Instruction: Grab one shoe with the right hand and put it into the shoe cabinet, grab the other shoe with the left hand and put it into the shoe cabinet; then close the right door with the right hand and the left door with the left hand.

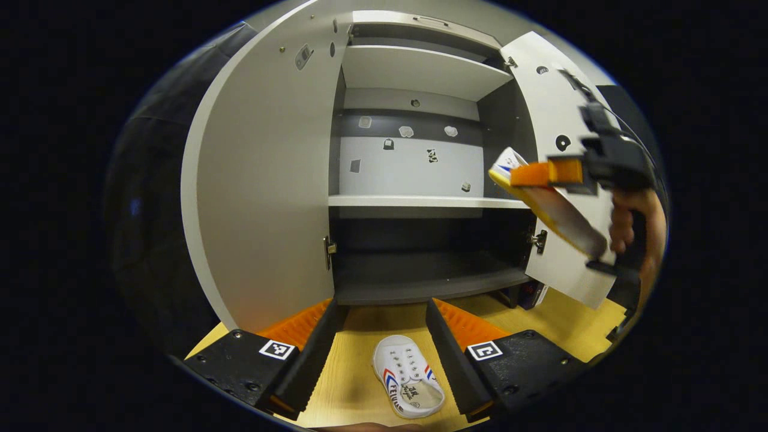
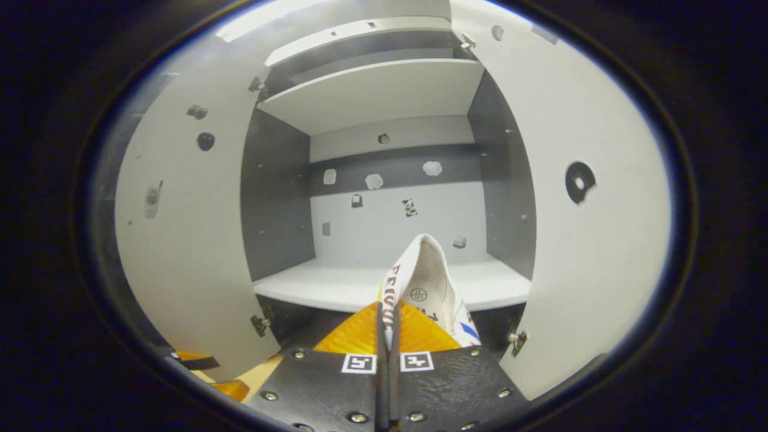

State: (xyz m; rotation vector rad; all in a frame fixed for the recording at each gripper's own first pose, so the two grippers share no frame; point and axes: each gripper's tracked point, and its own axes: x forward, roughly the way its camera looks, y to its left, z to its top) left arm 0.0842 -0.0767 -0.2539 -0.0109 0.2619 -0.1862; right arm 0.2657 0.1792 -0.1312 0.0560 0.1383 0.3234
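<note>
A white shoe [image 1: 408, 384] with red and blue stripes lies on the wooden surface [image 1: 354, 384], toe toward the open shoe cabinet [image 1: 414, 201]. It sits between the spread fingers of my left gripper [image 1: 381, 306], which is open and touches nothing. The other shoe [image 1: 549, 207] hangs in the air, sole showing, before the cabinet's right door [image 1: 552, 108], held by my right gripper [image 1: 546, 174]. In the right gripper view, my right gripper [image 2: 387, 309] is shut on that shoe's [image 2: 429, 282] side wall, pointing toward the white middle shelf [image 2: 336, 285].
Both cabinet doors stand wide open: left door [image 1: 264, 180] [image 2: 180, 240], right door [image 2: 588, 240]. Inside are an upper shelf [image 1: 420, 72], the middle shelf and a dark bottom compartment [image 1: 426, 273]. A hand [image 1: 636, 228] holds the right gripper.
</note>
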